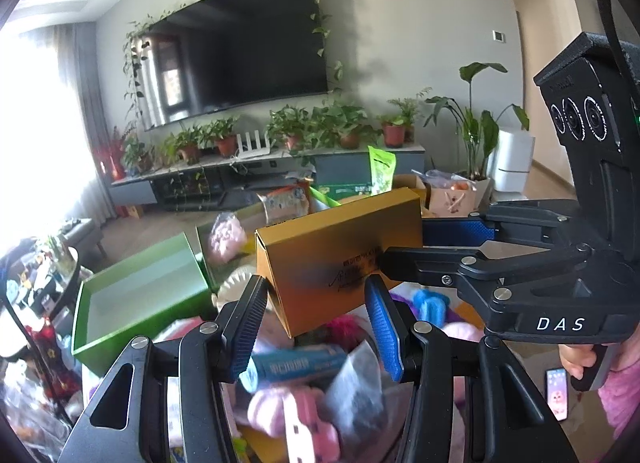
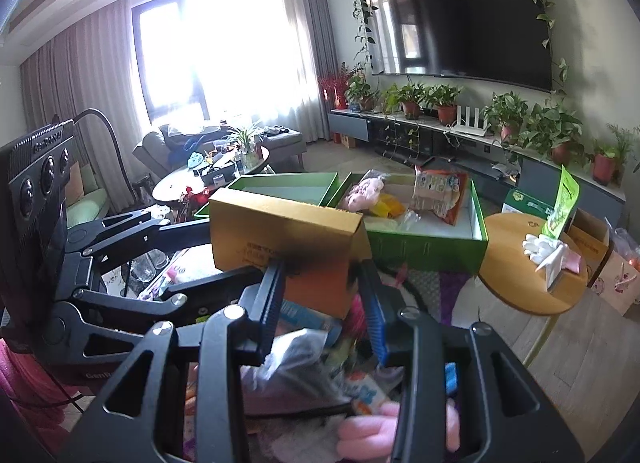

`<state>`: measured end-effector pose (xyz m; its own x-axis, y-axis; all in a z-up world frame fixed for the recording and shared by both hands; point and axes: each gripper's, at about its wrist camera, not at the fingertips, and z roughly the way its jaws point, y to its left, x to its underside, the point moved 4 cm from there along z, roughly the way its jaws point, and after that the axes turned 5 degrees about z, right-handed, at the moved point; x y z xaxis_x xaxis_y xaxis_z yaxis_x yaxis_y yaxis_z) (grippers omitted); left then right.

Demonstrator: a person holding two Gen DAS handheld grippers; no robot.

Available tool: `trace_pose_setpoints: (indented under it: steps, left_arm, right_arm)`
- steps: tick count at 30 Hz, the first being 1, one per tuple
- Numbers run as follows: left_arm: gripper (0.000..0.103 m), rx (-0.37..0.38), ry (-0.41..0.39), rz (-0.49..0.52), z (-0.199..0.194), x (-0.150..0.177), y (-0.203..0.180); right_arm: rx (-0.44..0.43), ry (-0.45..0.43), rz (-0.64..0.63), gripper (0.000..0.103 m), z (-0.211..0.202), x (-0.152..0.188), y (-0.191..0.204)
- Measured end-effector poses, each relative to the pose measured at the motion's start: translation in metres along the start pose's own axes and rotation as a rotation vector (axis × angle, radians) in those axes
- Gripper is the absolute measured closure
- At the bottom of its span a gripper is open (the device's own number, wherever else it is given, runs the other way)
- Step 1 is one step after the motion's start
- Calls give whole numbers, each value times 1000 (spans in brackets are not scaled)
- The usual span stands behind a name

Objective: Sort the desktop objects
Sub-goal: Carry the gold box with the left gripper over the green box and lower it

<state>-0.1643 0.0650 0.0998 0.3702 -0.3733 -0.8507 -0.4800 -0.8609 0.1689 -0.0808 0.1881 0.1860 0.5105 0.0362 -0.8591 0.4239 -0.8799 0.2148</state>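
Note:
A long golden cardboard box [image 1: 340,247] [image 2: 280,231] hangs in the air over a heap of clutter, gripped at both ends. My left gripper [image 1: 316,291] is shut on its near lower corner, blue pads against both faces. From the right, my right gripper [image 1: 404,245] clamps the box's other end. In the right wrist view my right gripper [image 2: 320,275] is shut on the box's near end, and the left gripper [image 2: 236,247] reaches in from the left onto the same box. Below lie pink plush toys [image 1: 280,411], a blue packet [image 1: 296,367] and a grey bag [image 2: 288,367].
An empty open green box [image 1: 140,303] [image 2: 280,187] stands to the left. A second green box [image 2: 428,247] holds snack packs and a pink toy. A round wooden side table [image 2: 520,283] is at the right. A hand in a pink sleeve [image 1: 576,359] holds the right gripper's handle; a phone [image 1: 557,391] lies below.

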Motion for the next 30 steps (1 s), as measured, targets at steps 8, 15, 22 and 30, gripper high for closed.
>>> trace_pose_setpoints:
  steps: [8, 15, 22, 30]
  left_arm:
    - [53, -22, -7, 36, 25, -32, 2]
    - [53, -19, -4, 57, 52, -54, 3]
    - [53, 33, 15, 45, 84, -70, 6]
    - [52, 15, 59, 95, 124, -80, 5]
  right_arm:
    - [-6, -28, 7, 64, 11, -32, -25]
    - [-9, -39, 39, 64, 21, -50, -53]
    - [26, -55, 32, 64, 32, -65, -75]
    - [47, -48, 55, 57, 61, -77, -104]
